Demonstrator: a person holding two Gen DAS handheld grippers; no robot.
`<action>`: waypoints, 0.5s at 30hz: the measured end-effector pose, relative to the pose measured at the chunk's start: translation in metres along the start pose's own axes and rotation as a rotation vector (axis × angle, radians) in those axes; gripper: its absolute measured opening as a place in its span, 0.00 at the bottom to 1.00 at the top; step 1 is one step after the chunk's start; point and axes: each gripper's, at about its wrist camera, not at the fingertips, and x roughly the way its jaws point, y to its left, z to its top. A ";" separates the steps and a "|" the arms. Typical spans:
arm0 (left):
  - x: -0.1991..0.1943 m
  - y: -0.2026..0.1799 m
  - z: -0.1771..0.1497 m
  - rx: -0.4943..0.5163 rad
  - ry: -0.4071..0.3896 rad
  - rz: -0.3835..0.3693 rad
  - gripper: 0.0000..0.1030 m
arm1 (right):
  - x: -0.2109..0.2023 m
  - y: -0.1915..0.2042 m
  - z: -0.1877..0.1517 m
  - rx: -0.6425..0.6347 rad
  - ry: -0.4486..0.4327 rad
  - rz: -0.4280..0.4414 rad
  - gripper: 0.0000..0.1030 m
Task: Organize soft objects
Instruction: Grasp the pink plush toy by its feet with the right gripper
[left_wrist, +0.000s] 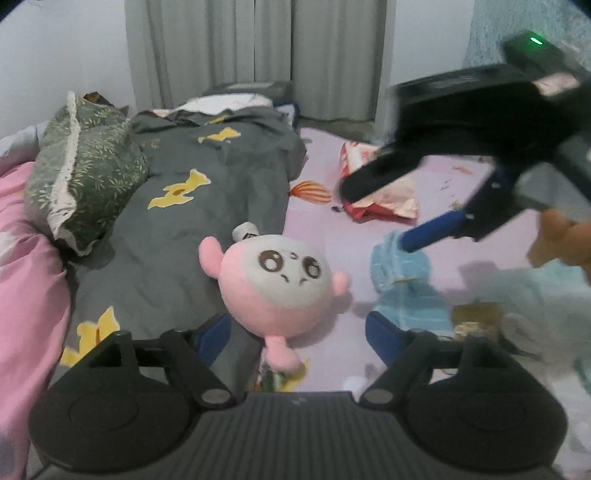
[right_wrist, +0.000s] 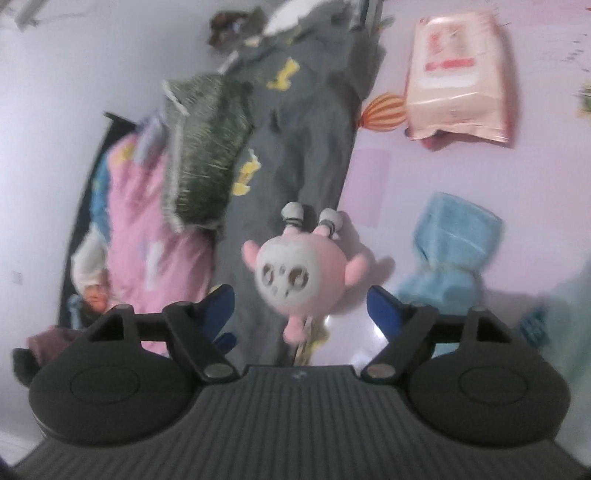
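Bed with pale lilac sheet (left_wrist: 461, 192), grey curtains (left_wrist: 255, 40) behind. Round pink-and-white plush toy (left_wrist: 280, 284) lies at the edge of the grey yellow-print duvet (left_wrist: 207, 192), a crumpled light-blue cloth (right_wrist: 454, 243) near. Pink wipes packet (right_wrist: 458, 74): print unreadable. Left gripper (left_wrist: 295, 332) and right gripper (right_wrist: 299, 306): jaws wide, empty. Only the left view shows the right gripper.

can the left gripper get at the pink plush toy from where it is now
Probably yes. The left gripper is open and the pink plush toy lies right ahead of its fingers, on the edge of the grey quilt, uncovered. The right gripper hovers off to the side.
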 end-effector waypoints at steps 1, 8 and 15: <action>0.007 0.002 0.003 -0.001 0.009 0.009 0.80 | 0.015 0.002 0.008 -0.007 0.009 -0.014 0.79; 0.056 0.011 0.010 -0.021 0.089 0.005 0.80 | 0.090 -0.001 0.038 -0.023 0.058 -0.061 0.79; 0.062 0.013 0.009 -0.023 0.087 0.002 0.79 | 0.109 -0.016 0.040 0.038 0.110 0.027 0.82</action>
